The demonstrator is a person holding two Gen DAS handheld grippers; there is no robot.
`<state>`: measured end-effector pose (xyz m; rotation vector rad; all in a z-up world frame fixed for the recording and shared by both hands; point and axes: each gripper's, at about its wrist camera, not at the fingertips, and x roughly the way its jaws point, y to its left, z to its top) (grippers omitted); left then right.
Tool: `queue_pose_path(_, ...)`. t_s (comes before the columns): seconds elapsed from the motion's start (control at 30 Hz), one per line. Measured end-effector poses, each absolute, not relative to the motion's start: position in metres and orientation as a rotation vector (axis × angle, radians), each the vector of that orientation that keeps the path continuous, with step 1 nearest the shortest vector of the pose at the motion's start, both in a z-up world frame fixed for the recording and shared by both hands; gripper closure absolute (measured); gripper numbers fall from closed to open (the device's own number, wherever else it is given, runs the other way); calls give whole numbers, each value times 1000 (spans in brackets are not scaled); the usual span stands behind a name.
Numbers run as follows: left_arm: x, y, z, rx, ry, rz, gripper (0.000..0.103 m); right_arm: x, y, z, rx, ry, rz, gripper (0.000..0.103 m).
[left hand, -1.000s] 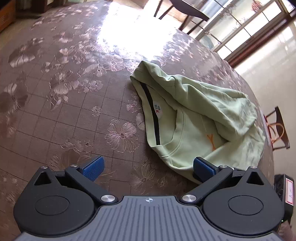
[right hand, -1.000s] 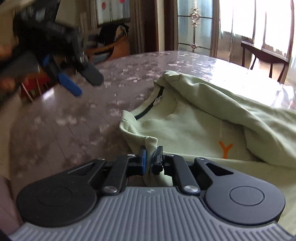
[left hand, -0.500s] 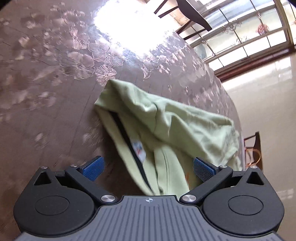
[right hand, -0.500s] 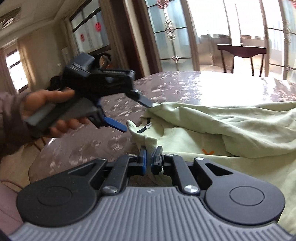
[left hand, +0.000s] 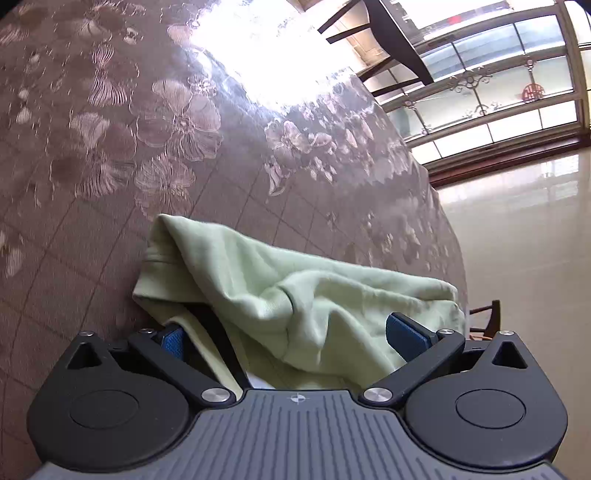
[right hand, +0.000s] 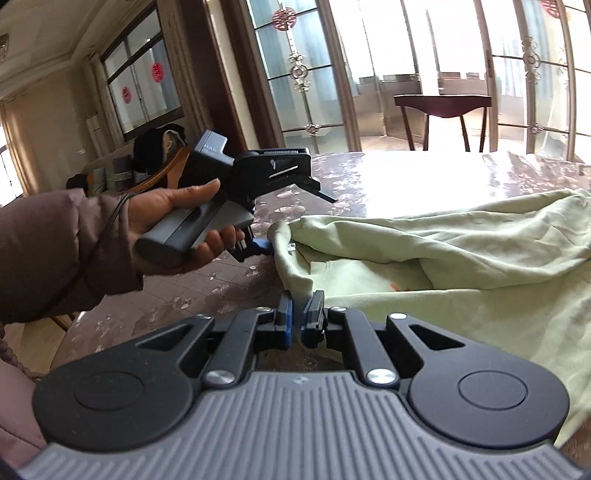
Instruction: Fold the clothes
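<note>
Between the blue pads of the right gripper point(right hand: 298, 317), a narrow fold of the light green sweatshirt point(right hand: 461, 258) is pinched tight, the jaws nearly together on the cloth. From that pinch the fabric rises as a thin ridge and then spreads away ahead and to the right of the fingers, lying crumpled over the brown flowered table point(right hand: 207, 291).

Ahead and to the left of the right gripper, a hand point(right hand: 173, 218) in a brown padded sleeve point(right hand: 55, 254) holds the left gripper point(right hand: 291, 221) by its grey handle. Its upper finger stands above the bunched corner of the sweatshirt and its lower blue pad touches or nearly touches that corner from the side.

Seen from the left wrist, the left gripper point(left hand: 291, 336) has its jaws spread wide, with the sweatshirt point(left hand: 295, 295) heaped between them. The collar's dark inner band point(left hand: 221, 339) runs close beside the left pad point(left hand: 171, 341), while the right pad point(left hand: 406, 338) sits against the outer folds; neither pad presses the cloth. Beyond the fingertips the garment's far corner points onto the table point(left hand: 110, 147), where bright glare falls. Past the table's edge stand a dark wooden chair point(left hand: 388, 33) and glass doors point(left hand: 498, 103).
</note>
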<state>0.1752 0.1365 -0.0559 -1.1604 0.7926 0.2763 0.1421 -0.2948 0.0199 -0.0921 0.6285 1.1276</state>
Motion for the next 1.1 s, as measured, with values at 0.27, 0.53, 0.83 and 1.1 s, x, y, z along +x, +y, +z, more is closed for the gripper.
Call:
queue_pose_path(0.27, 181, 147, -55, -1102, 819, 303, 35, 133, -290, 15, -95, 642, 1080, 94)
queue_pose_path(0.53, 181, 148, -60, -1113, 807, 288, 84, 129, -287, 17, -81, 648, 1032, 94)
queue_pose_path(0.83, 167, 151, -32, -1038, 755, 263, 86, 121, -276, 14, -33, 676, 1060, 94)
queue_pose_path(1.1, 122, 176, -14, -1029, 734, 327, 86, 97, -255, 14, -13, 711, 1209, 94)
